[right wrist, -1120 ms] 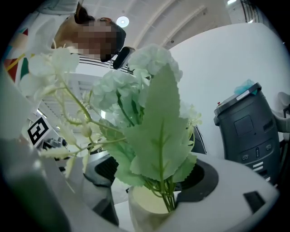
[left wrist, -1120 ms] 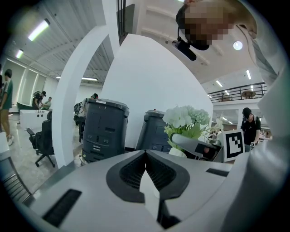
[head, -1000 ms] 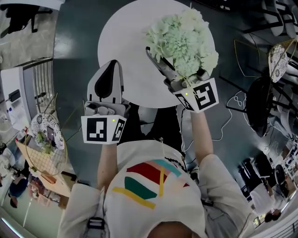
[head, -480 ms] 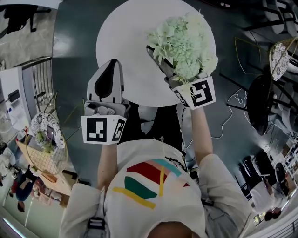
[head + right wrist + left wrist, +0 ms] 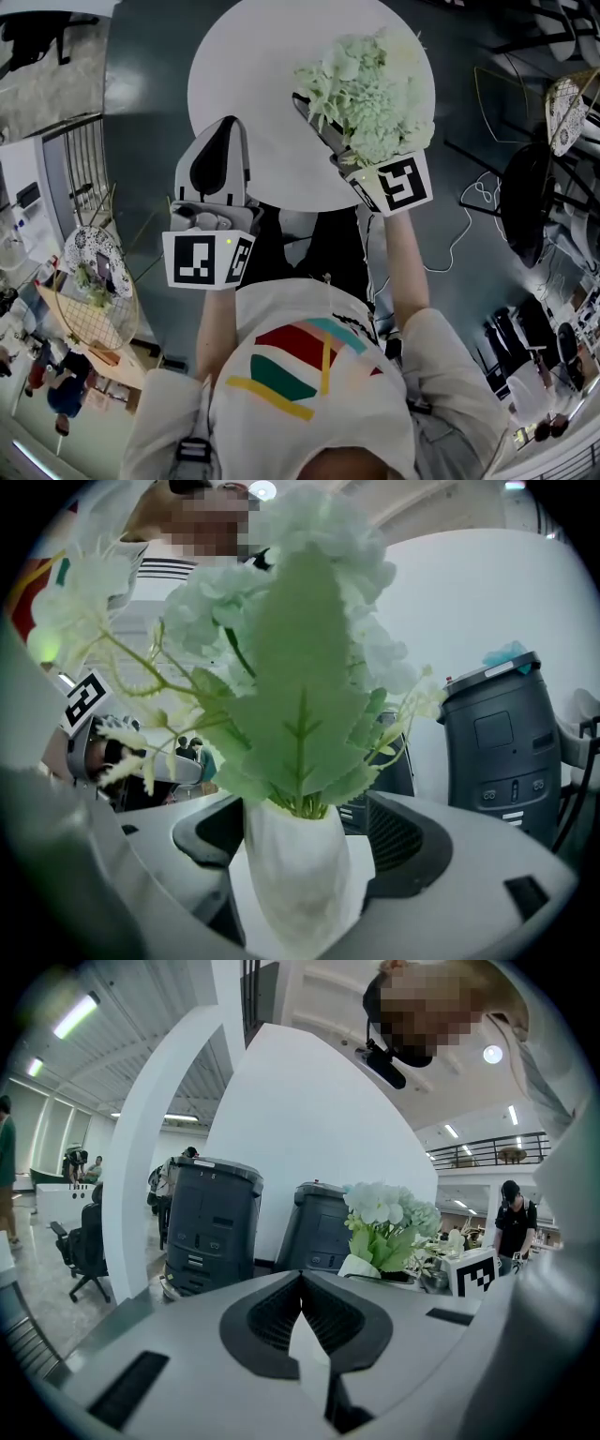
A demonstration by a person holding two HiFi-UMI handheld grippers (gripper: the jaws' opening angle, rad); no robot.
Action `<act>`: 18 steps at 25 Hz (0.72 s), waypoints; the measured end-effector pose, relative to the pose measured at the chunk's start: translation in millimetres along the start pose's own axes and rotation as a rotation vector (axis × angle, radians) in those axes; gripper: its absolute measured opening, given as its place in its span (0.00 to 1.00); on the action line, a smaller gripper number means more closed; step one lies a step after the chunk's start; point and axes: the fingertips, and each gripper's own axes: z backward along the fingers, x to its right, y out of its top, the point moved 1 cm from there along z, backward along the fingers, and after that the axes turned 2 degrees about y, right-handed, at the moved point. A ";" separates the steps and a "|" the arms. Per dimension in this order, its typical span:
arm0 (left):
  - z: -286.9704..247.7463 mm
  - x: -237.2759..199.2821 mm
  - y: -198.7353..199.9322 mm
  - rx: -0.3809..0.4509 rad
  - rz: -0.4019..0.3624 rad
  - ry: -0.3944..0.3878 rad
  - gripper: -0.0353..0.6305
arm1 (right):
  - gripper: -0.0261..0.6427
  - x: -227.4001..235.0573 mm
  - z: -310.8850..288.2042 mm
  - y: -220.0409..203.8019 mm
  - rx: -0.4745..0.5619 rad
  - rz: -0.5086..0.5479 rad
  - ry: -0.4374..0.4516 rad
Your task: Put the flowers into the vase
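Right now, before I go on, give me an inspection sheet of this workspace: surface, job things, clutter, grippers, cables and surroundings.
Surface: round white table, bare where it shows.
Job's things: pale green flowers already stand in a white vase, held above the table's near edge.
Clutter: nothing seen on the table.
Grippers: right gripper shut on the vase's body; left gripper shut, nothing between its jaws, held beside the table.
Cables: one white cable loose on the floor to the right.
Surroundings: dark floor, gold wire rack at the left, two dark grey bins, people in the background.
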 end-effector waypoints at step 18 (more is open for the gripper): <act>-0.4 2.5 -11.4 -0.028 -0.009 -0.013 0.06 | 0.59 -2.1 6.3 -23.7 -0.018 -0.045 -0.007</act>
